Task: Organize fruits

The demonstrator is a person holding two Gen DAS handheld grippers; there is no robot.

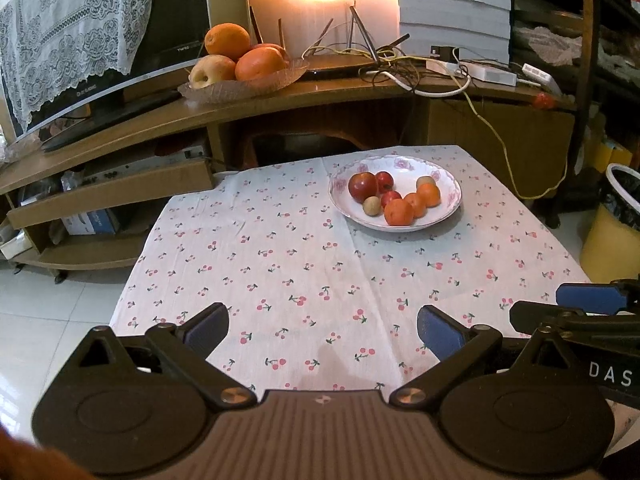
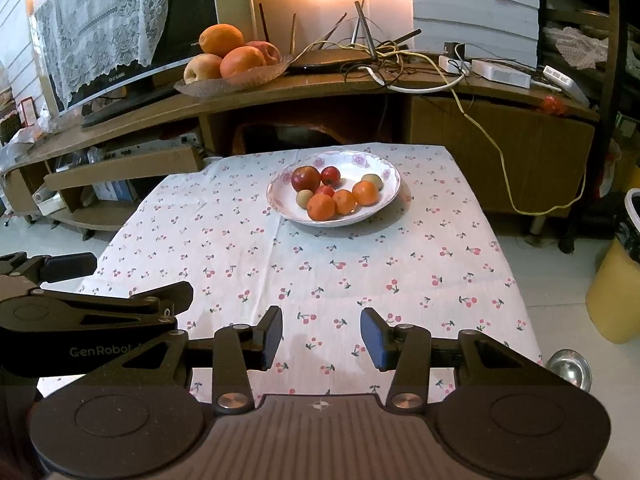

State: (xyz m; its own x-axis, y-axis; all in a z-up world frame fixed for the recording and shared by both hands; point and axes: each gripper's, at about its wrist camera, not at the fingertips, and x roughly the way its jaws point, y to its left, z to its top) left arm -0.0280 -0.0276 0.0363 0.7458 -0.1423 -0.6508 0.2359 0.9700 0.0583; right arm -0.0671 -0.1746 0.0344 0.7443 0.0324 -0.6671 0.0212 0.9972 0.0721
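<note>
White bowl (image 1: 448,212) with pink flowers on the rim, standing on the cherry-print tablecloth (image 1: 304,280), well ahead of both tongs and slightly right of the left tongs (image 1: 322,330). Inside it, in one loose cluster: a large red apple (image 1: 363,187) at the far left, a smaller red fruit (image 1: 384,181) touching it on the right, a third red fruit (image 1: 391,199) in the middle, three oranges (image 1: 416,204) in a row along the near right, one small tan fruit (image 1: 371,205) at the near left and another (image 1: 425,181) at the far right. Seen from the right tongs (image 2: 321,338), the same bowl (image 2: 384,200) straight ahead, apple (image 2: 305,178) on its left side, oranges (image 2: 344,201) toward the near edge.

Left tongs held low over the near end of the cloth, blue pads wide apart, nothing between them. Right tongs just beside, to the right, pads also apart though by a narrower gap, gripping nothing.

Beyond the table, far ahead and to the left of both tongs, a wooden TV stand (image 1: 340,96) carrying a clear glass dish (image 1: 240,88). Piled in it: two large oranges (image 1: 260,63), a yellowish apple (image 1: 212,72), and a reddish fruit partly hidden behind. Next to the dish, a screen draped with lace cloth (image 1: 68,20); to its right, a tangle of cables (image 1: 400,64). Off to the far right of the tongs, on the floor, a yellow bin (image 1: 616,236) lined with a black bag.
</note>
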